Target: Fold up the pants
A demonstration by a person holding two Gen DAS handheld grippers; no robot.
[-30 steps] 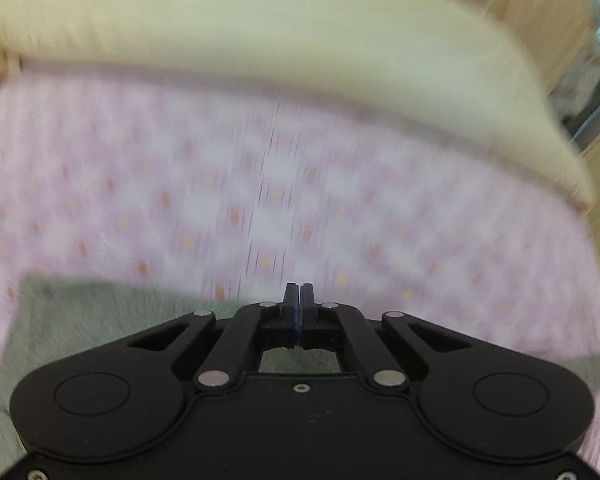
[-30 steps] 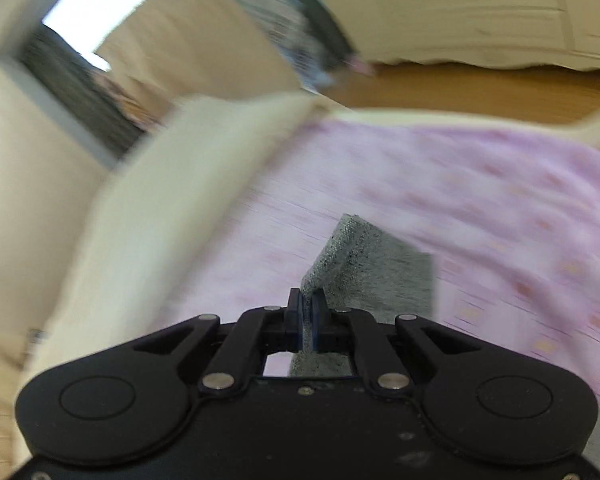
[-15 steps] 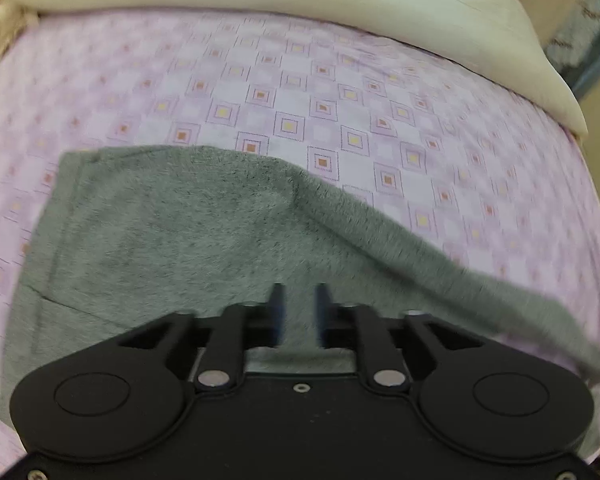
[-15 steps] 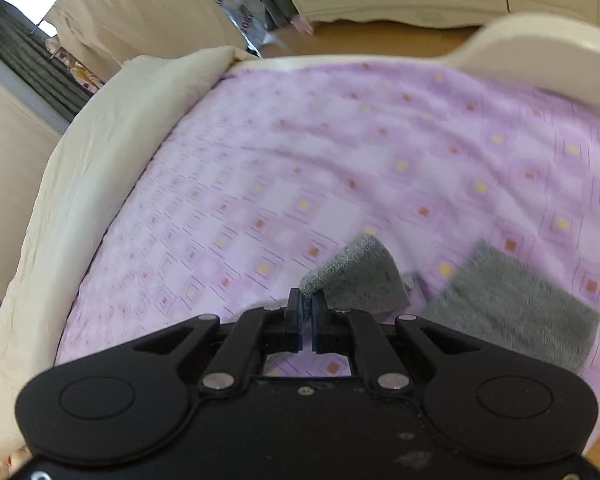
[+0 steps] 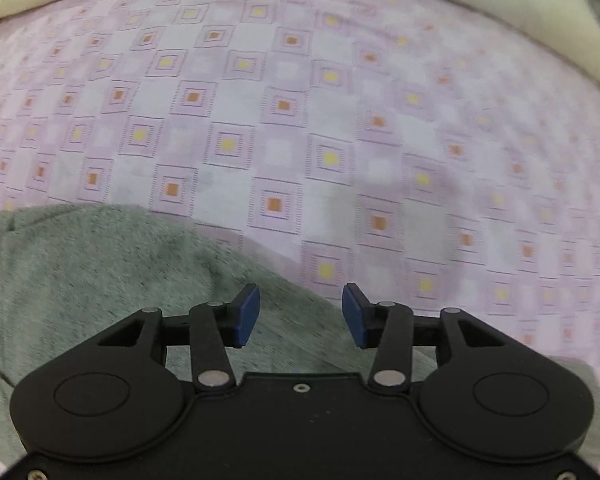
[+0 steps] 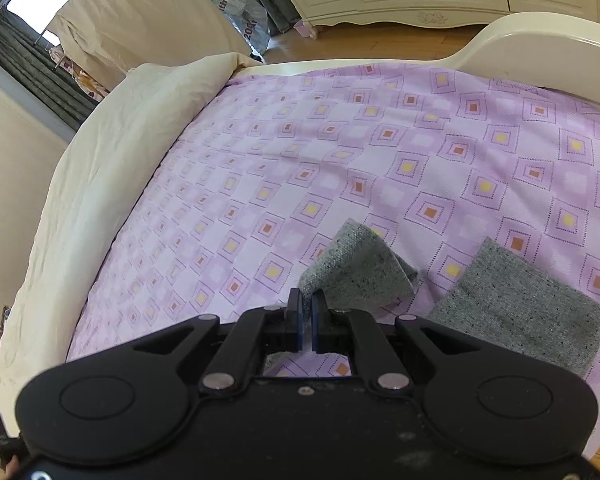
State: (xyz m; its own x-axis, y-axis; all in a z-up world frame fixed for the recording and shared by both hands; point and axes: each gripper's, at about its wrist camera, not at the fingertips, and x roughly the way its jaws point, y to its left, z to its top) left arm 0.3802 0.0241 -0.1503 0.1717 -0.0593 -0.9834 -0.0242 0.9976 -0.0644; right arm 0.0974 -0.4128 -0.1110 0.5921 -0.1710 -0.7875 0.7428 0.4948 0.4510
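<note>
The grey pants are spread on the bed sheet, toward its near edge as framed by the left wrist view. The left gripper is held wide open above the cloth, with both blue pads clear of the fabric and nothing gripped.

In the right wrist view, the right gripper is closed to a narrow slot, and a corner of the pants is pinched between the pads and raised off the sheet. A second grey portion is laid flat nearer the sheet's right edge; it is probably the other leg end, though the link between the two portions is hidden behind the gripper body.

The following faults are to be expected:

- Slip of the held corner. Only a small margin of knit fabric is caught at the pad tips; if the fold is pulled quickly or against drag from the sheet, the corner may be released.
- Uneven fold. With one side left unheld, the raised leg may be carried over alone, so that a diagonal or twisted crease is produced.
- Sheet pickup. If the open gripper is lowered too far before closing, the patterned sheet may be gathered together with the pants.
- Bunching. The soft bed surface gives little resistance, so that wrinkles may be pushed into the lower layer.
</note>
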